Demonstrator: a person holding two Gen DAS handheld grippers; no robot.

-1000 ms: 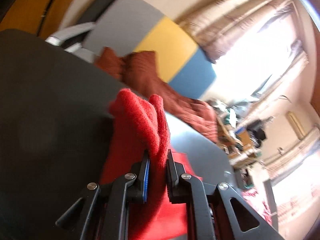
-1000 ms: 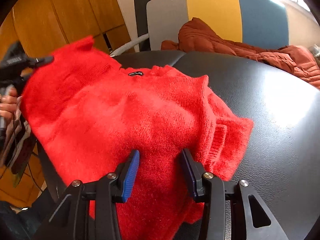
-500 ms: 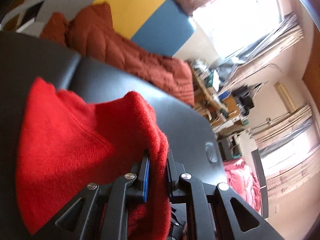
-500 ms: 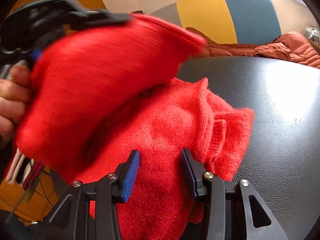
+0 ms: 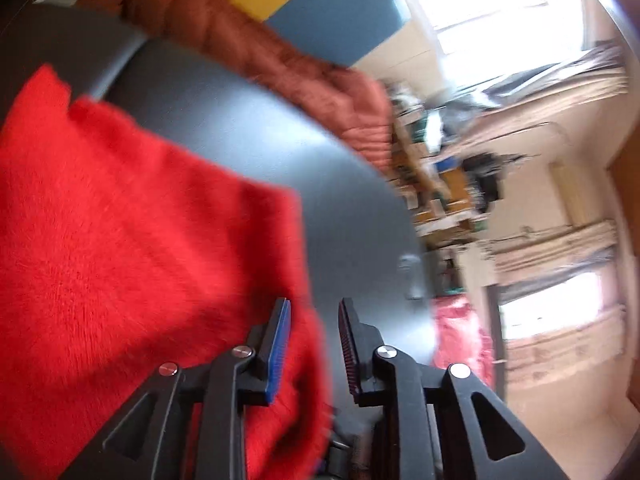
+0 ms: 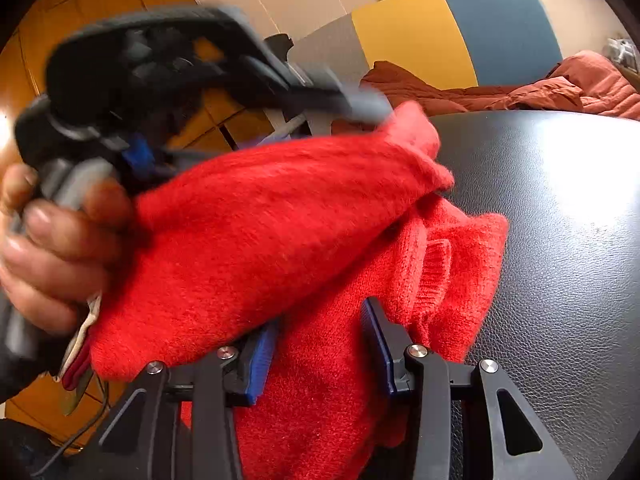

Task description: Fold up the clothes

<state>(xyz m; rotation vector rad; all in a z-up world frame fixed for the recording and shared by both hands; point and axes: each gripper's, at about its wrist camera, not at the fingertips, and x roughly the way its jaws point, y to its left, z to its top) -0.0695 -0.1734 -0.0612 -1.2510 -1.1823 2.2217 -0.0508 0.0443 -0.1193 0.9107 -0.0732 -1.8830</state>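
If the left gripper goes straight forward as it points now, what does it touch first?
Probably the edge of the red sweater, which lies partly between the open fingers of the left gripper; beyond it only the black table. Depth is blurred.

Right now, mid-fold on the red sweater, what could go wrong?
1. The left gripper has its jaws apart, so the fuzzy red knit sweater may slump before the flap lies flat.
2. The right gripper straddles the sweater's lower layer with its jaws apart; the layer could shift on the slick black leather-textured tabletop.
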